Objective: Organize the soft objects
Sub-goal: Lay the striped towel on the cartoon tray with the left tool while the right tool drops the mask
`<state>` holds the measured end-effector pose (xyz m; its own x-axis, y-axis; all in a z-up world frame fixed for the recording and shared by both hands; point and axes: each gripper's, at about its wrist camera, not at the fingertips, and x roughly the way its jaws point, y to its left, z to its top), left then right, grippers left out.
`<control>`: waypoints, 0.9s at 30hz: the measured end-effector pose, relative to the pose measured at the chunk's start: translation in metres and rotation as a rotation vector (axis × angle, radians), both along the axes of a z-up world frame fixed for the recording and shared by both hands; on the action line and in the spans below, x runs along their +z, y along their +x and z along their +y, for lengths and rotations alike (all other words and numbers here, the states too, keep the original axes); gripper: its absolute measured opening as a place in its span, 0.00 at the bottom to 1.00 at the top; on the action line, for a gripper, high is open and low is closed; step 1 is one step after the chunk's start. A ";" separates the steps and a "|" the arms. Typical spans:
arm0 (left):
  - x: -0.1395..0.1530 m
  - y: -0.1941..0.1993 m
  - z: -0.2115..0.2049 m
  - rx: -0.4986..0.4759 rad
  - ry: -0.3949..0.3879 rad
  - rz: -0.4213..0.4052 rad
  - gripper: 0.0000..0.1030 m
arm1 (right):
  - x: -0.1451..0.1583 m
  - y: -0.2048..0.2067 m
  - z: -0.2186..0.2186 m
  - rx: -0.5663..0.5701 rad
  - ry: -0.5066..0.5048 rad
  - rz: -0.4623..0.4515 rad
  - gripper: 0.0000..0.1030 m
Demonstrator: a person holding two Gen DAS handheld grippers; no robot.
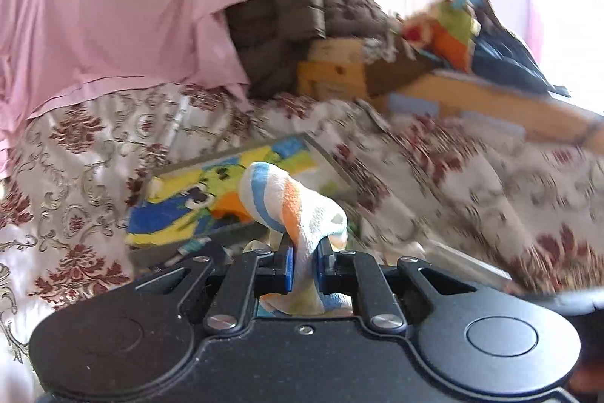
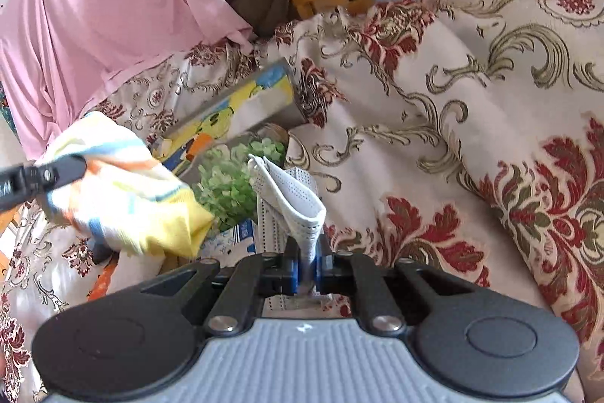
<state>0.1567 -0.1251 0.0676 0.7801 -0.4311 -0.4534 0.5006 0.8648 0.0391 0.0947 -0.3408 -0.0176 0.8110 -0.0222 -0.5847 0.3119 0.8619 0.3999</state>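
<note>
**Operator:** Nearest to me, my left gripper (image 1: pixel 304 261) is clamped on a striped cloth (image 1: pixel 290 210). It stands up out of the jaws and flops over to the right.

**Second:** And the other hand?

**Operator:** My right gripper (image 2: pixel 307 265) is pinched tight on a thin white perforated fabric (image 2: pixel 298 199), whose long axis runs straight up and away from the jaws.

**Second:** What lies beyond?

**Operator:** Just past both claws sits an open box with a cartoon print (image 1: pixel 226 191), green leafy stuff (image 2: pixel 230 180) inside it, on the floral bedspread (image 2: pixel 453 123). From the right wrist the left gripper shows at far left, beside the box. I judge the left hand is nearer it. Farther back hangs a pink sheet (image 1: pixel 113 6).
</note>
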 end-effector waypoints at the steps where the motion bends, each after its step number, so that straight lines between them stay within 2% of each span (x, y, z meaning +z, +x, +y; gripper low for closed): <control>1: 0.004 0.004 0.002 0.015 -0.011 -0.005 0.12 | 0.002 -0.001 -0.001 -0.004 -0.003 -0.012 0.09; 7: 0.027 0.026 0.007 0.074 -0.054 -0.056 0.12 | 0.021 0.013 -0.004 0.004 -0.039 -0.137 0.09; 14: 0.046 0.075 0.005 0.182 -0.108 -0.082 0.12 | 0.047 0.087 -0.011 0.066 -0.094 -0.307 0.09; 20: 0.048 0.133 -0.005 0.260 -0.148 -0.077 0.12 | 0.035 0.162 -0.024 0.125 -0.066 -0.323 0.09; 27: 0.023 0.194 -0.032 0.269 -0.153 -0.061 0.12 | 0.011 0.219 -0.043 0.109 -0.027 -0.293 0.09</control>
<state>0.3511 -0.1571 0.0911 0.8992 -0.2650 -0.3483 0.2537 0.9641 -0.0786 0.3141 -0.3839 -0.0062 0.9433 0.0613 -0.3261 0.0923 0.8955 0.4353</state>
